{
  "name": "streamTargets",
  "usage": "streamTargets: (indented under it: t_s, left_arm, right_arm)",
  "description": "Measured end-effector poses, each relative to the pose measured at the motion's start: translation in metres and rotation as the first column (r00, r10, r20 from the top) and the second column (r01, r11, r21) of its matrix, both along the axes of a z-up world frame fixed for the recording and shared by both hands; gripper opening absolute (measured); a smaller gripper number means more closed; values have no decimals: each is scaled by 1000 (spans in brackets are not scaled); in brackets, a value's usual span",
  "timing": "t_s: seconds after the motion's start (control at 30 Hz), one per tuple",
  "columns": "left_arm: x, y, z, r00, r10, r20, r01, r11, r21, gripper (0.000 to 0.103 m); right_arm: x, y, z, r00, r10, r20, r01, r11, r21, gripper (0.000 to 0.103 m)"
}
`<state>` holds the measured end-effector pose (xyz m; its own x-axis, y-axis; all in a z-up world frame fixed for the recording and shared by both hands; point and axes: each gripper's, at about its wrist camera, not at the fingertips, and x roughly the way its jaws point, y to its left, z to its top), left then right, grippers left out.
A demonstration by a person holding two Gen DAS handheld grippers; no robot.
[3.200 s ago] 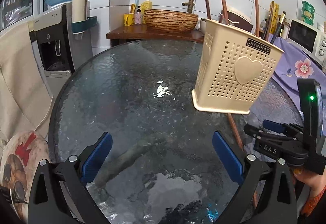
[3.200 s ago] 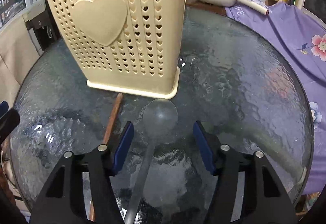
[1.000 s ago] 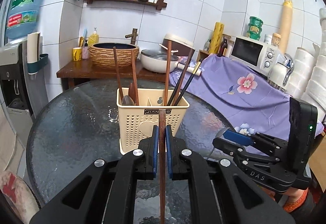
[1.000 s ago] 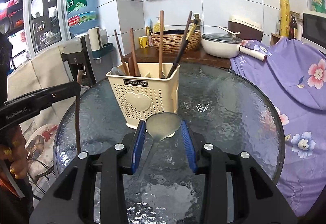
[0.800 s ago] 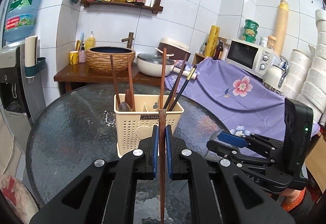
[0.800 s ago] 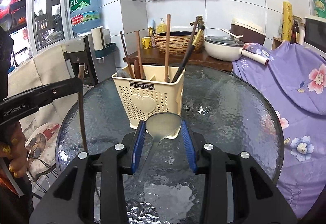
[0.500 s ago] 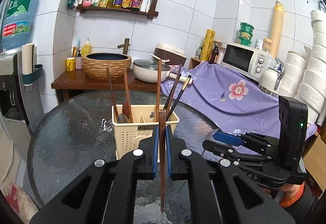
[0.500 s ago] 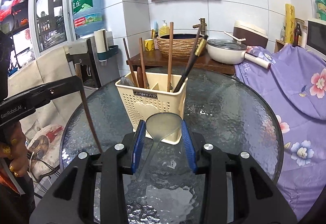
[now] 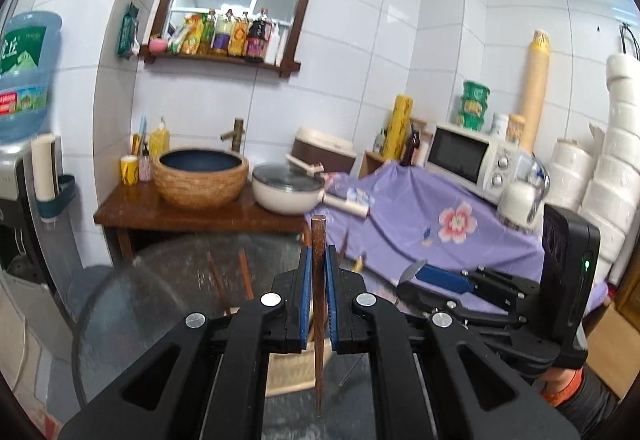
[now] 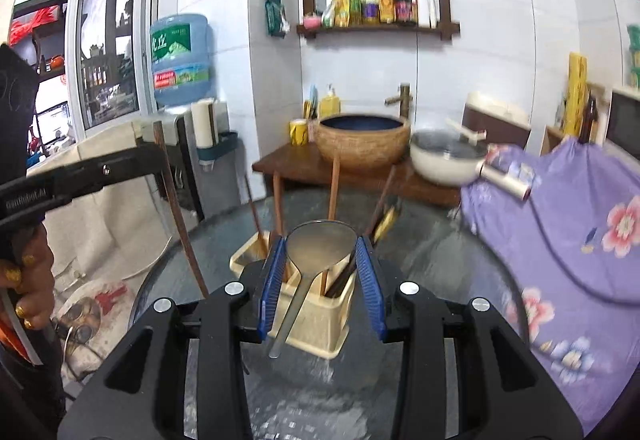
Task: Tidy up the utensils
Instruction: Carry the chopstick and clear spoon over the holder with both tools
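My left gripper has its jaws drawn almost fully together, the blue pads pressing both sides of a dark wooden chopstick that stands nearly upright, its blunt end rising above the pads and its thin tip hanging below them over the glass table. From the right wrist view the same chopstick slants down from the left gripper, clear of the cream utensil holder and to its left. My right gripper has its jaws part-way closed, the blue pads bearing on the two edges of the bowl of a pale translucent spoon; the bowl faces the camera and the handle runs down and to the left in front of the holder. The holder stands on the table directly beyond the right jaws, divided into compartments, with several wooden chopsticks and darker utensils standing in it at slight angles. In the left wrist view only a corner of the holder shows beneath the jaws, blurred, and the right gripper lies to the right.
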<state>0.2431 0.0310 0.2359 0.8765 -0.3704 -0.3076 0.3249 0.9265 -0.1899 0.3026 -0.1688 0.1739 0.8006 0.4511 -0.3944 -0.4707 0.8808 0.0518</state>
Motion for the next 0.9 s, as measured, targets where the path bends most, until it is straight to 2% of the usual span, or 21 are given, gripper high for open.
streamTargets:
  t_s: [0.13,0.2,0.33,0.57,0.9]
  left_arm:
    - [17,0,29,999,24,22,-24,1000,-5,7]
    - [25,-4,36,996,68,50,-70,997,25,7]
    - [44,-7,32,991,116,59,-119,992,48,7]
    - [76,-5,-19,987,158,-21,-157,986,56,7]
    - [90,-8,-91,979,147,-144,-134,986,98,7]
  right_arm:
    - [17,5,35,998,-24,59,24,1000,2,37]
    - [27,8,44,996,-45,80,46,999,-4,37]
    - [46,14,43,991,-85,101,87,996,-21,37]
    - [72,27,-9,994,-106,36,107,993,-52,37]
    - [70,56,-73,996,-74,47,81,985,-154,37]
